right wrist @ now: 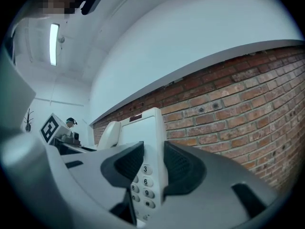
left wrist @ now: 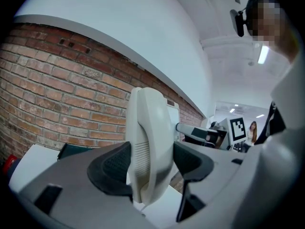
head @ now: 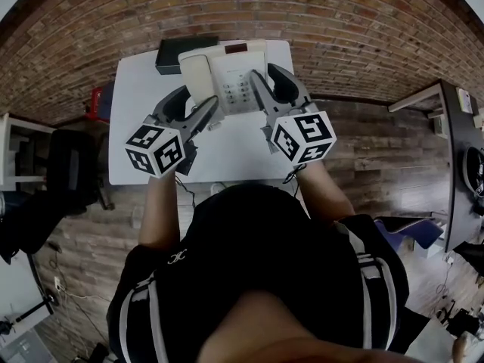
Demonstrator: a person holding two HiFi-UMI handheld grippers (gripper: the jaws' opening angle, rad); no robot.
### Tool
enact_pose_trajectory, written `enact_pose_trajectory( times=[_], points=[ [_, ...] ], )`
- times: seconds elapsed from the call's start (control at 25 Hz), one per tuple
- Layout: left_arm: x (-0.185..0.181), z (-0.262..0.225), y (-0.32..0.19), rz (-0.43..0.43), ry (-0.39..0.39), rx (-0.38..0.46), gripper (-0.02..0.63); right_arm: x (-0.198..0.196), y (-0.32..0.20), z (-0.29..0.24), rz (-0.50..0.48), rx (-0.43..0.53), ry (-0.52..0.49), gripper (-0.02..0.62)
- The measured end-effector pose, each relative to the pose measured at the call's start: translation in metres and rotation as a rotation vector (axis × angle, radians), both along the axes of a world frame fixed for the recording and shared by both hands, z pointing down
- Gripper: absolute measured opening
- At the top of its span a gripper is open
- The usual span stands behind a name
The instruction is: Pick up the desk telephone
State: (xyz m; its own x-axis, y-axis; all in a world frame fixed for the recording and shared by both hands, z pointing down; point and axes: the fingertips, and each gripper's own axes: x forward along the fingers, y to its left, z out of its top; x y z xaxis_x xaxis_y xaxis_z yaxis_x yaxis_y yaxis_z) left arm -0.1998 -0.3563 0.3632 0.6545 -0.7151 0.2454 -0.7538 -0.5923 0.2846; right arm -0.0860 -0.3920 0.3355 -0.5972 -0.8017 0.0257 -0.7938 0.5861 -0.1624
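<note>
The cream desk telephone (head: 231, 78) hangs between my two grippers over the far part of the white table (head: 144, 104), and looks raised off it. My left gripper (head: 198, 100) is shut on its left side, where the handset (left wrist: 147, 142) lies in its cradle. In the left gripper view both dark pads (left wrist: 114, 166) press on the handset. My right gripper (head: 271, 80) is shut on the phone's right edge beside the keypad (right wrist: 142, 185). In the right gripper view the phone body (right wrist: 143, 137) stands between the pads, which touch it on both sides.
A dark flat box (head: 185, 51) lies at the table's back edge, just behind the phone. A red object (head: 97, 100) sits off the table's left side, and a black chair (head: 72, 165) stands further left. A brick wall (right wrist: 228, 99) runs behind the table. Another desk (head: 454, 127) stands at the right.
</note>
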Motion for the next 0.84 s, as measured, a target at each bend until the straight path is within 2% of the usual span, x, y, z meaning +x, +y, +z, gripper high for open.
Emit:
enact_pose_trajectory(
  times=[0.84],
  points=[
    [-0.0016,0.0025,0.0100,-0.019,-0.006,-0.014,0.281,-0.0012,0.0069,0.0057,-0.016,-0.030,-0.025,0.115]
  ],
)
